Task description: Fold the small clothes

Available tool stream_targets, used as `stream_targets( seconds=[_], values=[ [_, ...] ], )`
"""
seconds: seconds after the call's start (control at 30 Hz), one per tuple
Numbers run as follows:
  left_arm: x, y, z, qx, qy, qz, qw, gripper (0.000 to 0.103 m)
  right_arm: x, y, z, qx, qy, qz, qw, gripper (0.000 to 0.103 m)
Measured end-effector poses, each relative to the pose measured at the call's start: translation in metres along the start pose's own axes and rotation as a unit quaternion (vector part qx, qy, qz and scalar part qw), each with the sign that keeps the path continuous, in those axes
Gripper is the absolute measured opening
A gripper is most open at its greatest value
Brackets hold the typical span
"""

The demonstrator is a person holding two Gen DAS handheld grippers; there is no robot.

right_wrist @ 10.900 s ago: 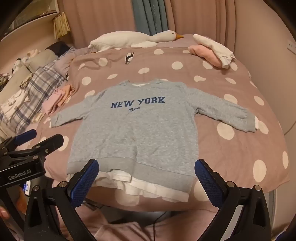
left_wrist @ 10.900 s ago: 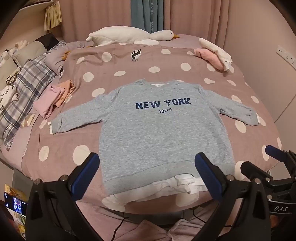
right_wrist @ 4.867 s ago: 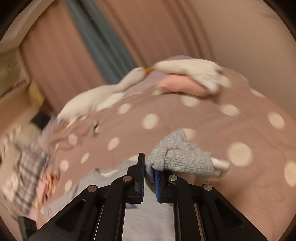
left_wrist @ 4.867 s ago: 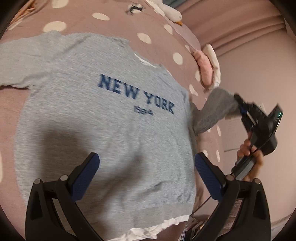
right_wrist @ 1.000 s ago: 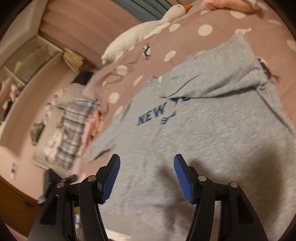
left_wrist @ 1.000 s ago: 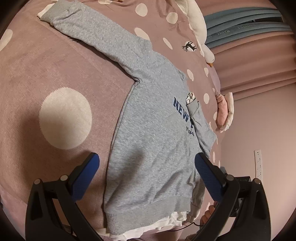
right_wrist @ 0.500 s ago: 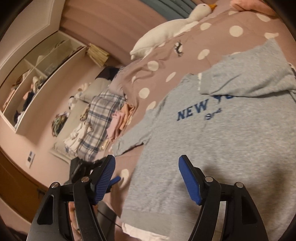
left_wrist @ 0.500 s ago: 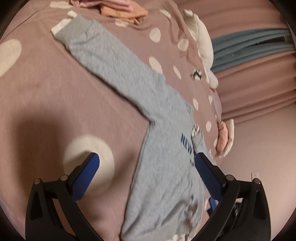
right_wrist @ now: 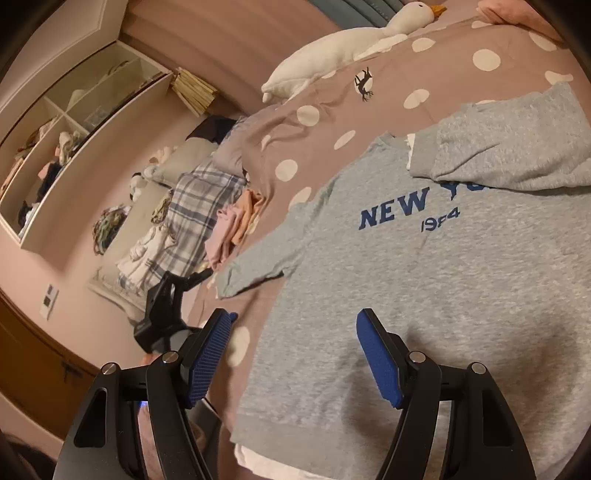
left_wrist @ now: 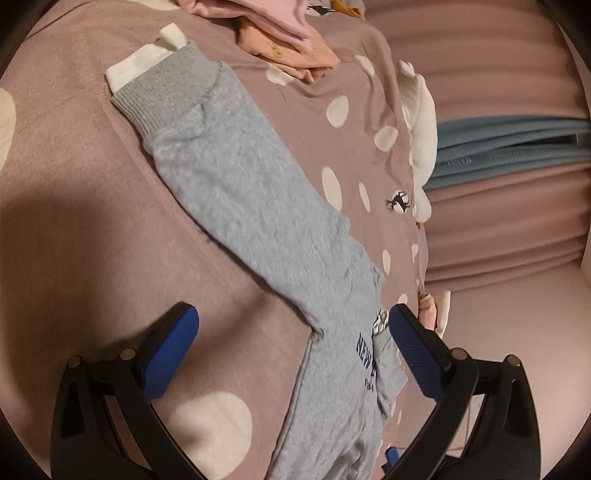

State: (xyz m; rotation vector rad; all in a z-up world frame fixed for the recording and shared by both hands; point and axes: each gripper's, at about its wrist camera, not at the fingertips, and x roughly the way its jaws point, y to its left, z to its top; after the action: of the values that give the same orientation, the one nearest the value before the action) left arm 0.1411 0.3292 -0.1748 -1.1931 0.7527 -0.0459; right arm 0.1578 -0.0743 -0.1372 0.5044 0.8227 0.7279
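A grey "NEW YORK 1984" sweatshirt lies flat on the pink polka-dot bedspread. Its right sleeve is folded across the chest, over part of the lettering. Its left sleeve still stretches out, ending in a ribbed cuff with a white inner cuff. My left gripper is open and empty, low over the spread, near the sleeve's shoulder end; it also shows in the right wrist view, just beyond the left cuff. My right gripper is open and empty above the sweatshirt's lower left hem.
Folded pink and orange clothes lie just beyond the left cuff. A white goose plush lies at the head of the bed. A plaid blanket and shelves are at the left side.
My left gripper has moved closer along the outstretched left sleeve toward its cuff. My right gripper has drawn back toward the hem, its jaws a little wider. The sweatshirt has not moved.
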Motion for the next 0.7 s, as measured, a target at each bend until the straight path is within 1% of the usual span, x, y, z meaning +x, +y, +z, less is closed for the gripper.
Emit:
stream_targets(
  seconds=[0.07, 0.17, 0.37, 0.47, 0.5, 0.57, 0.6, 0.63, 0.67, 0.7],
  values=[
    [0.001, -0.001, 0.003, 0.003, -0.001, 0.003, 1.0, 0.103, 0.0, -0.002, 0.0, 0.001, 0.001, -0.004, 1.0, 0.072],
    [0.004, -0.003, 0.012, 0.01, -0.014, 0.013, 0.9998, 0.103, 0.0, -0.005, 0.0, 0.008, 0.004, -0.006, 1.0, 0.072],
    [0.012, 0.005, 0.045, 0.002, -0.059, 0.022, 0.998, 0.103, 0.001, -0.01, 0.003, 0.01, 0.007, -0.018, 1.0, 0.072],
    [0.016, 0.007, 0.06, -0.004, -0.066, 0.026, 0.9975, 0.102, 0.003, -0.013, 0.004, 0.015, 0.01, -0.021, 1.0, 0.072],
    [0.016, 0.006, 0.064, -0.003, -0.071, 0.03, 0.997, 0.101, 0.004, -0.014, 0.004, 0.017, 0.011, -0.022, 1.0, 0.072],
    [0.017, 0.006, 0.069, -0.002, -0.077, 0.052, 0.9957, 0.093, 0.007, -0.016, 0.004, 0.02, 0.012, -0.022, 0.999, 0.072],
    [0.017, 0.006, 0.07, 0.001, -0.082, 0.067, 0.9944, 0.082, 0.007, -0.017, 0.004, 0.021, 0.014, -0.023, 0.999, 0.072],
    [0.017, 0.006, 0.071, 0.002, -0.087, 0.09, 0.9921, 0.065, 0.008, -0.018, 0.004, 0.021, 0.015, -0.025, 0.999, 0.072],
    [0.016, 0.006, 0.072, 0.002, -0.091, 0.111, 0.9897, 0.055, 0.009, -0.019, 0.004, 0.021, 0.016, -0.026, 0.999, 0.072],
    [0.015, 0.007, 0.072, 0.0, -0.096, 0.134, 0.9864, 0.033, 0.009, -0.02, 0.004, 0.021, 0.017, -0.027, 0.999, 0.072]
  ],
)
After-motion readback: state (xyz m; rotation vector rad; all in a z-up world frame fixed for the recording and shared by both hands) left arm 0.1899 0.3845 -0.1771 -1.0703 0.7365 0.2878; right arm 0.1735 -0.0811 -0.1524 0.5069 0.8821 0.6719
